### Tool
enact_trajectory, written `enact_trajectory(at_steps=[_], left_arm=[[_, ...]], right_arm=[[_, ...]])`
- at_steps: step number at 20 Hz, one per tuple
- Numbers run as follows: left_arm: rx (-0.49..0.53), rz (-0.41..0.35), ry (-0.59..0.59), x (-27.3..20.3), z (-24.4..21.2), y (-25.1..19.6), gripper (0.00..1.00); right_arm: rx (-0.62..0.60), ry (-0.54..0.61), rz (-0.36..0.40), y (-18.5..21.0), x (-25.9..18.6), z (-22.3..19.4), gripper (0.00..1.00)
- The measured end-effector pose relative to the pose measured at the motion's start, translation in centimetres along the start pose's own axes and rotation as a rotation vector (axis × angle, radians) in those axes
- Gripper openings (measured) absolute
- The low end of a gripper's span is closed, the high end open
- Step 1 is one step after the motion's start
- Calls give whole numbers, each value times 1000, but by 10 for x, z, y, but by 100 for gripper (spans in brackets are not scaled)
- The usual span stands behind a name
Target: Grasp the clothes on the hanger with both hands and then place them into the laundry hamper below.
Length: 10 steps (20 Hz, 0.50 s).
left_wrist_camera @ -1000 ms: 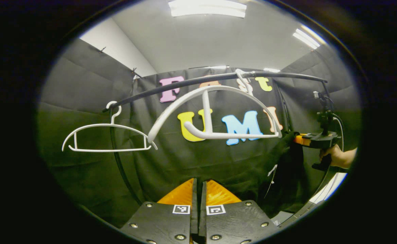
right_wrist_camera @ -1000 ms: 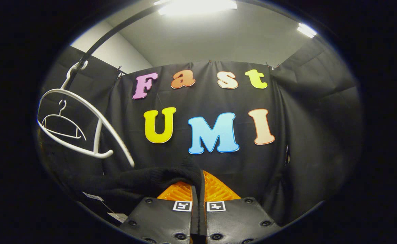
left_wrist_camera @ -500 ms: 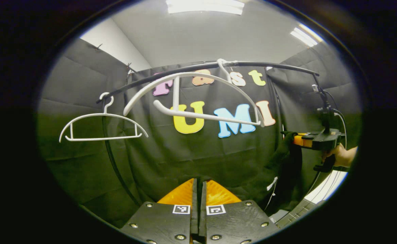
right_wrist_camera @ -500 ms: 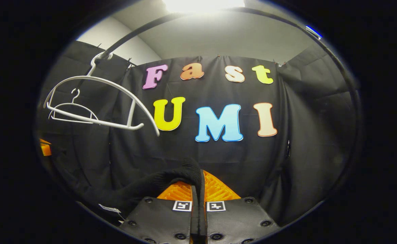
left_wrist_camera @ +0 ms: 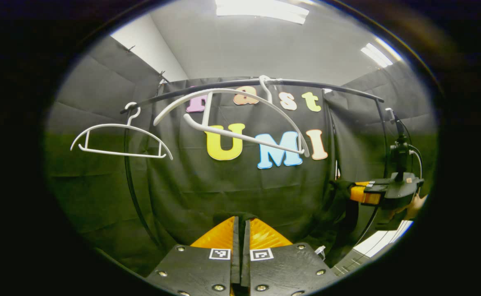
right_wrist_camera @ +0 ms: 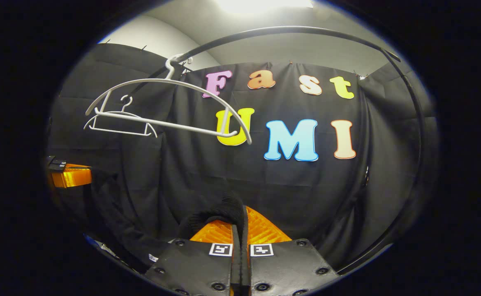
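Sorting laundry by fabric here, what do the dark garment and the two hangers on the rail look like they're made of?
Dark garment: probably a matte knit, with a ribbed edge at the right hand-held gripper. Near hanger and far hanger: likely moulded white plastic, smooth and slightly glossy.

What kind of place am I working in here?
Likely a staged recording booth, not a home: black cloth walls, a curved clothes rail with two bare white hangers, and ceiling strip lights.

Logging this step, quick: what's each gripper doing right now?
Left gripper: closed on the black garment.
Right gripper: closed on the same garment's other end.
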<state>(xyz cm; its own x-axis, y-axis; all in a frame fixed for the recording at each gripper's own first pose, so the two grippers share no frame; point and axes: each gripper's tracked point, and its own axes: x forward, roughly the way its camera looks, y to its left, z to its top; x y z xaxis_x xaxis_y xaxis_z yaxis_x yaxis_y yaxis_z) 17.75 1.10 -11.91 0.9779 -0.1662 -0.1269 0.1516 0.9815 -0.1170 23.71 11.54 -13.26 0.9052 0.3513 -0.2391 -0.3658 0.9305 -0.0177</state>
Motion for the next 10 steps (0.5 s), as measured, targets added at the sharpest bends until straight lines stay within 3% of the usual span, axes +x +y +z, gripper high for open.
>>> enact_trajectory(at_steps=[10], left_arm=[[-64,-8,75,-8,-52,-26,2]], right_arm=[[34,120,142,81,-19,-60,2]])
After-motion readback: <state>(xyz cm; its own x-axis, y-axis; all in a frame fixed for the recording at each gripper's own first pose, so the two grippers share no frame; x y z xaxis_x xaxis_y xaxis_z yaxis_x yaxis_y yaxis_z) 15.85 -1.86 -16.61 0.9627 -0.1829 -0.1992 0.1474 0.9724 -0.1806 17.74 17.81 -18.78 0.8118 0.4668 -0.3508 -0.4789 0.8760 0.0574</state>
